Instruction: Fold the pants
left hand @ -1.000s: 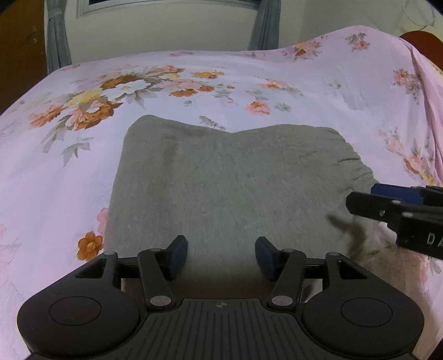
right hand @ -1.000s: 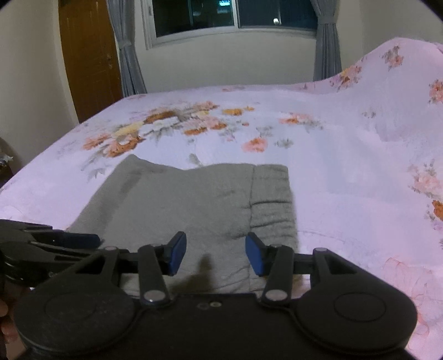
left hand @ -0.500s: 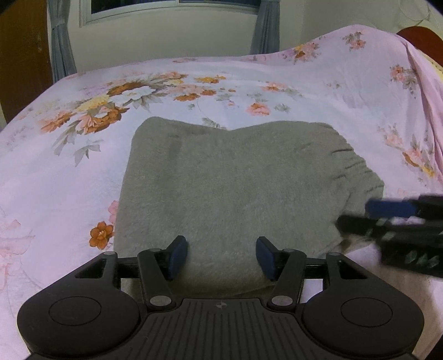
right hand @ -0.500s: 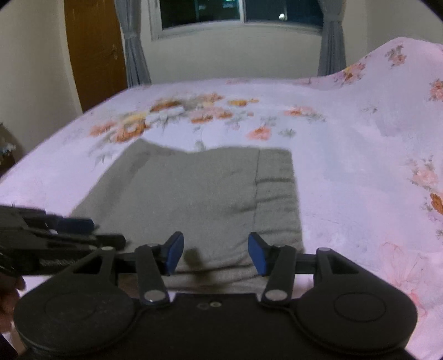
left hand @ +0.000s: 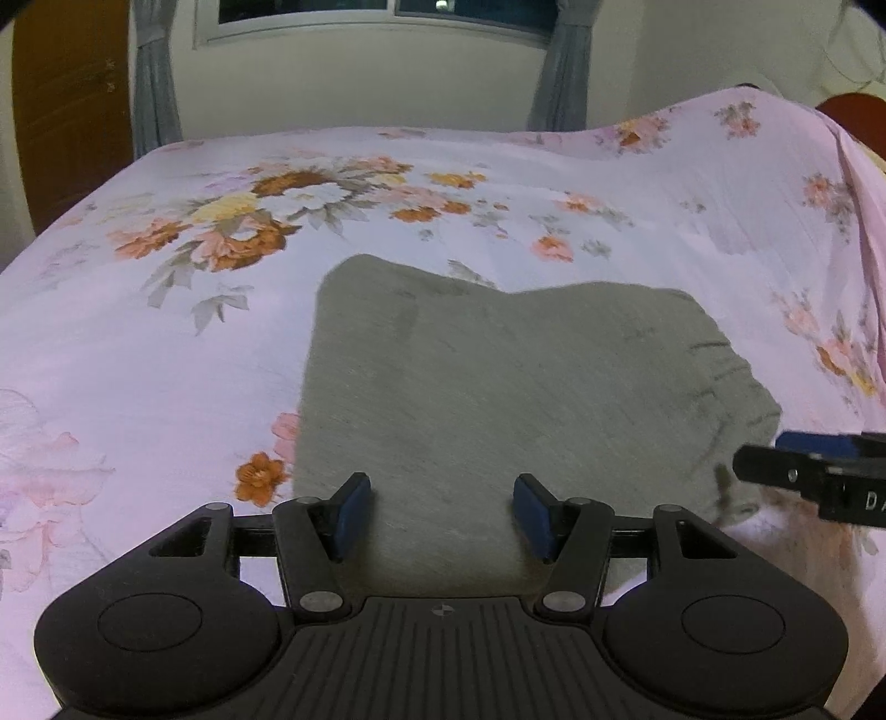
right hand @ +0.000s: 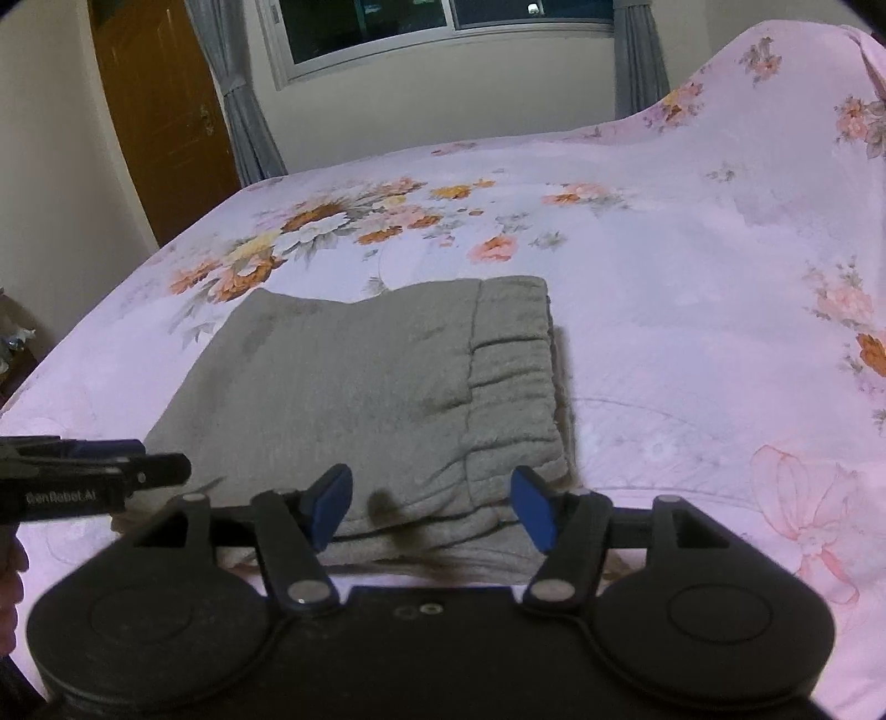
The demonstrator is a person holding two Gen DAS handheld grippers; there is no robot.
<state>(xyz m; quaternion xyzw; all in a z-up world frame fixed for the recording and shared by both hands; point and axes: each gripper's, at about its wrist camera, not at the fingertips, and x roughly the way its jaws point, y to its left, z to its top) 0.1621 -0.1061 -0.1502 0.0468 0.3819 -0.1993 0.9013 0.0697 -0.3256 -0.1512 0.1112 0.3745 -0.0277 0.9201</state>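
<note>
Grey pants (left hand: 509, 387) lie folded in a flat rectangle on the bed, with the gathered waistband (right hand: 515, 376) on the right side. My left gripper (left hand: 440, 512) is open and empty above the pants' near edge. My right gripper (right hand: 429, 507) is open and empty above the near edge at the waistband end. The right gripper's fingers (left hand: 775, 471) show at the right of the left wrist view. The left gripper's fingers (right hand: 160, 468) show at the left of the right wrist view.
The bed has a pink floral sheet (left hand: 166, 343) that rises over a hump at the right (right hand: 775, 111). A wall with a window (right hand: 443, 22), grey curtains and a wooden door (right hand: 160, 111) lies beyond the bed.
Both grippers have drawn back and lifted from the pants, staying open. The pants lie as before.
</note>
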